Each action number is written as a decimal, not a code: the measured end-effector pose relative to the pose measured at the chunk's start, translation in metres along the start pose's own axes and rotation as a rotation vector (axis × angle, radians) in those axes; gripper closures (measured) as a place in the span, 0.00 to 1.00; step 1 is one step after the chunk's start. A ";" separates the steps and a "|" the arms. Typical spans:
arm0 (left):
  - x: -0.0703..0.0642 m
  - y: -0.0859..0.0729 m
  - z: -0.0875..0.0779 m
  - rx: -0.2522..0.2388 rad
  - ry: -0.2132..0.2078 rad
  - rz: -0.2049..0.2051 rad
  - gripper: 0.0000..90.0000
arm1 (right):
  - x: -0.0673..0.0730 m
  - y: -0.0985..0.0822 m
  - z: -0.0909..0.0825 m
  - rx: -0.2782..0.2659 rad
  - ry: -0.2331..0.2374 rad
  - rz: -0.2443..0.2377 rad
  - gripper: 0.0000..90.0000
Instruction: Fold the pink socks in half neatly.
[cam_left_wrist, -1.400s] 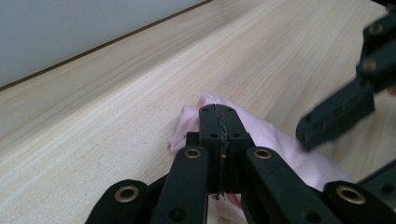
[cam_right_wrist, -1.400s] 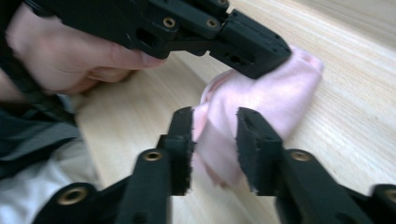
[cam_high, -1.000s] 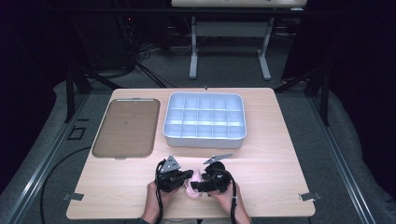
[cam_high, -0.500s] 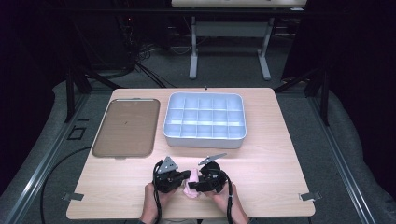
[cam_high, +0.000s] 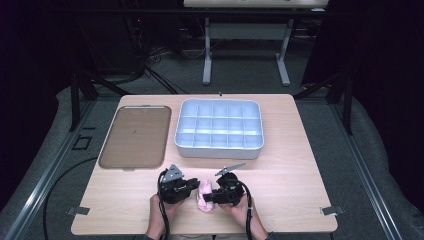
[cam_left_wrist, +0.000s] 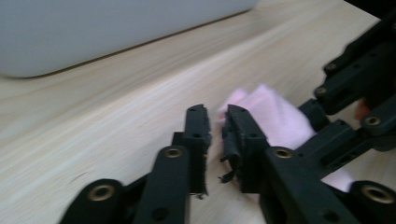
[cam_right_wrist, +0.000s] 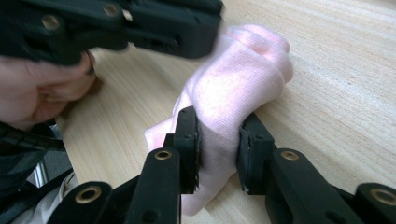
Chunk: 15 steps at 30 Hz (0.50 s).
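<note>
Your right gripper (cam_right_wrist: 218, 149) is clenched on the pink sock (cam_right_wrist: 233, 88), which lies on the table's (cam_high: 300, 190) near edge. Your left gripper (cam_left_wrist: 215, 135) is nearly closed, empty. The sock looks soft and light; pinch a thick fold.

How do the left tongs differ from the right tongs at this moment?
The right tongs are shut on the pink cloth, its fabric pinched between the jaws; the left tongs hold nothing, their jaws nearly shut with a thin gap. The cloth lies beside the left tongs. Both sit low over the wooden table.
</note>
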<state>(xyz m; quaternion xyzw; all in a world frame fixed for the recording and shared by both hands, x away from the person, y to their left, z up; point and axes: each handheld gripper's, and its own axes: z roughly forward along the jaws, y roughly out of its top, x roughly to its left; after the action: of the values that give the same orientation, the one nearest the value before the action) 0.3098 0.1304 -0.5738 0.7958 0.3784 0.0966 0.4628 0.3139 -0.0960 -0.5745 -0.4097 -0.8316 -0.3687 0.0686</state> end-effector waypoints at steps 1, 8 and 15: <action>0.002 -0.001 -0.003 0.001 0.015 -0.002 0.80 | 0.000 -0.001 0.000 -0.008 -0.003 0.003 0.81; 0.021 -0.016 -0.023 0.030 0.187 -0.021 0.43 | -0.003 -0.003 0.000 -0.017 0.015 0.000 0.82; 0.022 -0.025 -0.020 0.087 0.231 -0.008 0.26 | -0.003 -0.004 0.000 -0.027 0.019 -0.002 0.82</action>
<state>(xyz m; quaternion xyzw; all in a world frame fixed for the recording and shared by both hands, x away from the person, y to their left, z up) 0.3018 0.1658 -0.5877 0.7971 0.4362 0.1693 0.3817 0.3130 -0.0990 -0.5775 -0.4064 -0.8261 -0.3840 0.0705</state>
